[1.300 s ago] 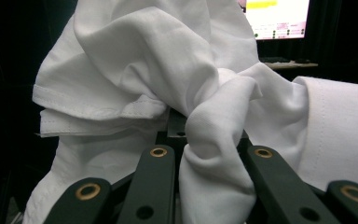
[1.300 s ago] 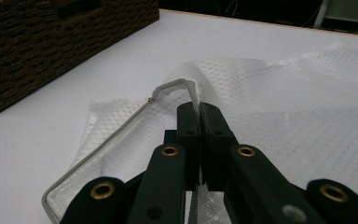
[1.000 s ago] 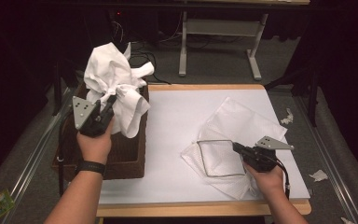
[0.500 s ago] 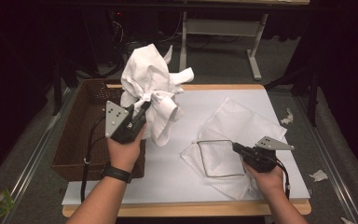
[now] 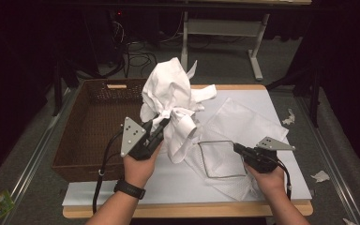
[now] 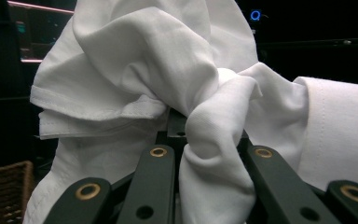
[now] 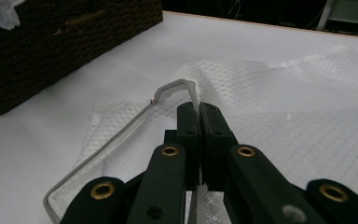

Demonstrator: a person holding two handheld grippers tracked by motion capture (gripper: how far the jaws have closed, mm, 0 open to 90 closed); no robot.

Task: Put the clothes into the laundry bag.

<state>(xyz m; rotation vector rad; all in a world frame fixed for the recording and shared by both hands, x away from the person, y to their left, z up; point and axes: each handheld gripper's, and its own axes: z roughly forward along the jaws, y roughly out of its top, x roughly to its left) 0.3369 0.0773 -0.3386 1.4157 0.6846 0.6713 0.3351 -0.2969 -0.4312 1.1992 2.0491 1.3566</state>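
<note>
Right gripper [image 5: 238, 149] jaws clamp wire-rimmed white mesh laundry bag [image 5: 243, 126] flat on white surface [image 5: 281, 183] | left gripper [image 5: 161, 125] jaws grip crumpled white cloth [image 5: 171, 93] aloft beside brown wicker basket [image 5: 82, 136] | risk: trailing folds snag bag's rim, miss opening.

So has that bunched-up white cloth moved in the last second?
Yes. The white cloth, clamped in the left gripper, went rightward from over the basket towards the mesh bag.

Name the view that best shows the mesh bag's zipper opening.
The high view: the mesh bag shows whole, zipper outlined. The right gripper view shows the right tongs pinching its edge.
</note>
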